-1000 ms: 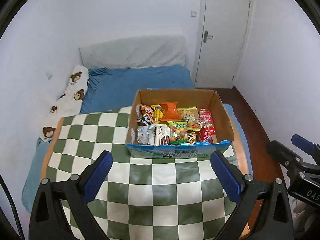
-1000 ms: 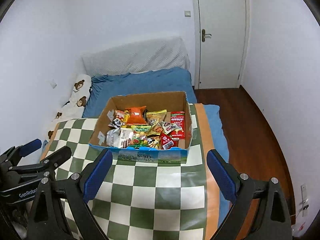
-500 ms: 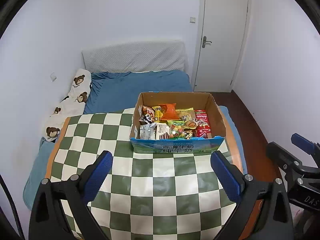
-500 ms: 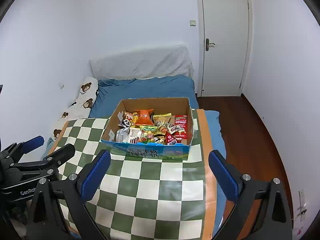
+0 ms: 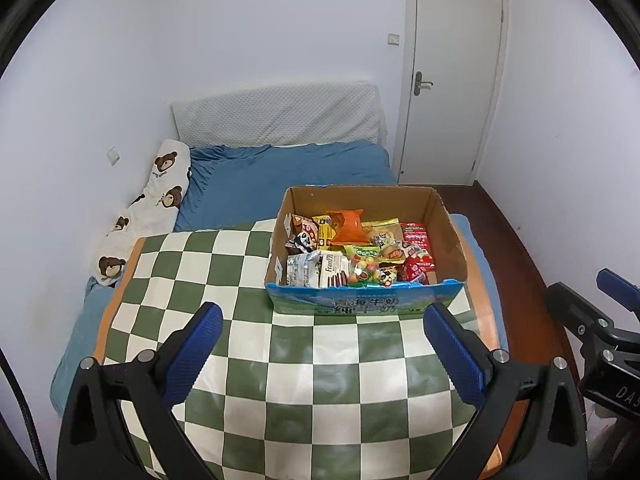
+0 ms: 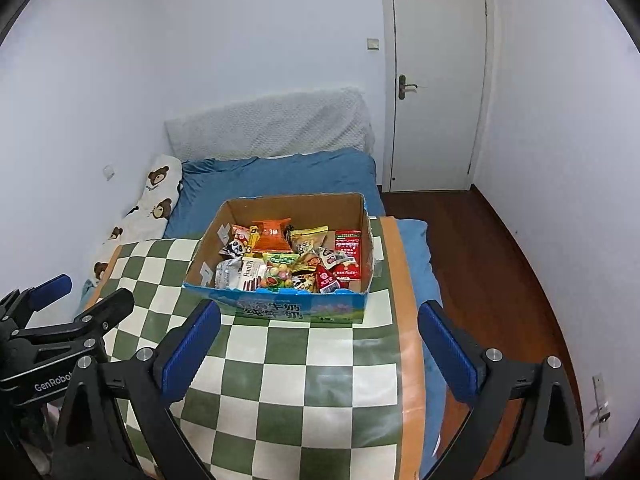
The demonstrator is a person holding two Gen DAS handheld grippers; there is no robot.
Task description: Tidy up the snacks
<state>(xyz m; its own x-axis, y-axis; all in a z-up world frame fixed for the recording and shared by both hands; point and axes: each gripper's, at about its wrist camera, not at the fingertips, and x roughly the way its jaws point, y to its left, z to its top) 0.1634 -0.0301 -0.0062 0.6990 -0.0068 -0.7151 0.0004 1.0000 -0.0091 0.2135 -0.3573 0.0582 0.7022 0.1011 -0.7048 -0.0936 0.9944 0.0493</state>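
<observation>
An open cardboard box (image 5: 452, 236) with a blue printed front stands on the far right of a green and white checkered cloth (image 5: 304, 368); it also shows in the right wrist view (image 6: 208, 240). It holds several snack packets, among them an orange one (image 5: 346, 226), a red one (image 5: 416, 236) and a silver one (image 5: 304, 268). My left gripper (image 5: 322, 350) is open and empty, hanging above the cloth in front of the box. My right gripper (image 6: 318, 346) is open and empty, also short of the box.
The checkered cloth (image 6: 288, 384) covers a table with an orange edge (image 6: 404, 320). Behind it lies a blue bed (image 5: 280, 176) with a bear-print pillow (image 5: 160, 188). A white door (image 5: 452, 92) and wooden floor (image 6: 488, 272) are at right.
Both grippers have pulled back and risen from the box, so it looks smaller and farther away. Both stay open and empty.
</observation>
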